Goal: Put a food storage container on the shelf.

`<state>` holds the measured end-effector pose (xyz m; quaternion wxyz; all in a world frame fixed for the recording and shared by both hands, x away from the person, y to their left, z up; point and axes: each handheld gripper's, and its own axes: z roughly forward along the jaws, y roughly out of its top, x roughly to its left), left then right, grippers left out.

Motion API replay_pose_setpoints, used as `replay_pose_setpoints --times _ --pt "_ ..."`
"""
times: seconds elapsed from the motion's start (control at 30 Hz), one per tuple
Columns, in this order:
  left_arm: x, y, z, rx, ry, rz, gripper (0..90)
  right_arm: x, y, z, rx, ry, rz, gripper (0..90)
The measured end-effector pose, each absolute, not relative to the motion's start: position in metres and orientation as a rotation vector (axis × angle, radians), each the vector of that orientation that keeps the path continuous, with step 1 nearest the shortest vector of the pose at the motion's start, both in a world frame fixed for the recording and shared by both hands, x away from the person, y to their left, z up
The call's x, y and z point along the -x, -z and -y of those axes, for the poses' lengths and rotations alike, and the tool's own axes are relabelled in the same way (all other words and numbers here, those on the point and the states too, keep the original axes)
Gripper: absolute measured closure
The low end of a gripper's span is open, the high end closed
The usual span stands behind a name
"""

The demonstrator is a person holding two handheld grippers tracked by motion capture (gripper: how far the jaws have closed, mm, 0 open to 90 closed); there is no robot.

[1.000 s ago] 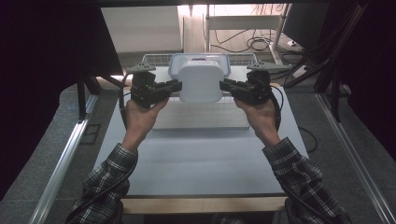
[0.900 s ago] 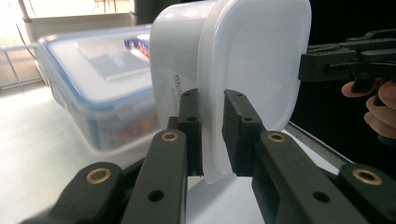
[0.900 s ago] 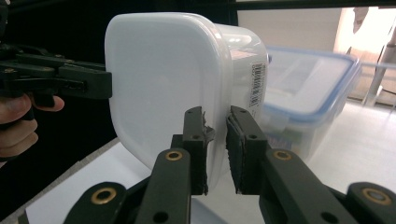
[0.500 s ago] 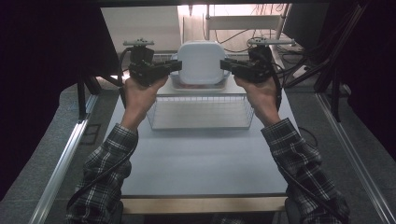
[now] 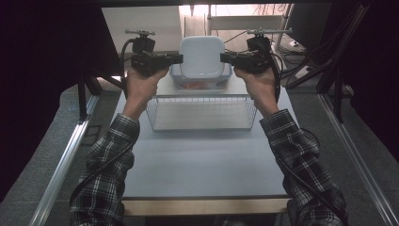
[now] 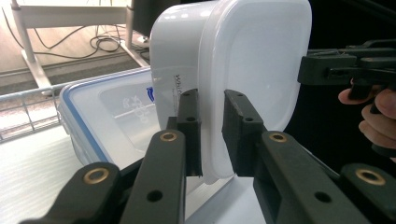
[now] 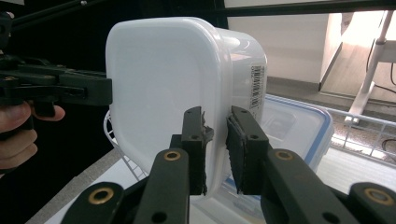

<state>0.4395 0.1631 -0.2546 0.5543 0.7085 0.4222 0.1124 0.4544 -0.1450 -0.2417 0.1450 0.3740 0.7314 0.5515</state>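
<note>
At the far end of the table [image 5: 202,160], a white lidded container [image 5: 202,57] hangs in the air between the two grippers, held clear of everything under it. The left gripper [image 5: 175,58] grasps the container's left rim, and the left gripper view shows its two black pads clamped on the lip of the lid [image 6: 212,135], one pad on each face of the thin edge. The right gripper [image 5: 227,57] does the same on the opposite side; in the right gripper view its pads pinch the rim [image 7: 215,149] likewise. Each gripper sits level, its jaws pointing inward toward the other, with a hand wrapped around the body behind it and plaid sleeves running back to the near edge of the table.

Directly below the raised container stands a clear storage box with a blue-edged lid [image 5: 201,80], and something orange shows through its near wall, though it is too dim to say what. Just in front of that box, nearer the person, a wire basket [image 5: 201,113] rests on the table. The white container is turned so that its flat lid faces the high view, tilted up rather than lying level.
</note>
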Motion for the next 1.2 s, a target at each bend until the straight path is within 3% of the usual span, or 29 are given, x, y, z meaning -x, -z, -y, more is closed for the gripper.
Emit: replay_pose_setpoints --times 0.1,0.23,0.8,1.0,1.2 --pt "-0.443 0.254 -0.163 -1.67 -0.251 -0.996 76.6 -0.457 0.241 0.144 -1.08 -1.575 -2.111 75.1" --pt "-0.451 0.254 -0.16 -1.666 -0.249 -1.005 71.3 -0.463 0.241 0.141 -1.093 -1.587 -2.099 66.8" --pt "-0.471 0.255 -0.156 -1.664 -0.257 -1.045 61.0 -0.484 0.243 0.137 -1.15 -1.557 -2.13 59.9" --pt "-0.478 0.254 -0.156 -1.664 -0.276 -1.076 50.8 -0.493 0.241 0.134 -1.194 -1.556 -2.127 54.9" --pt "-0.484 0.252 -0.154 -1.666 -0.313 -1.091 49.5 -0.5 0.242 0.132 -1.207 -1.537 -2.077 54.7"
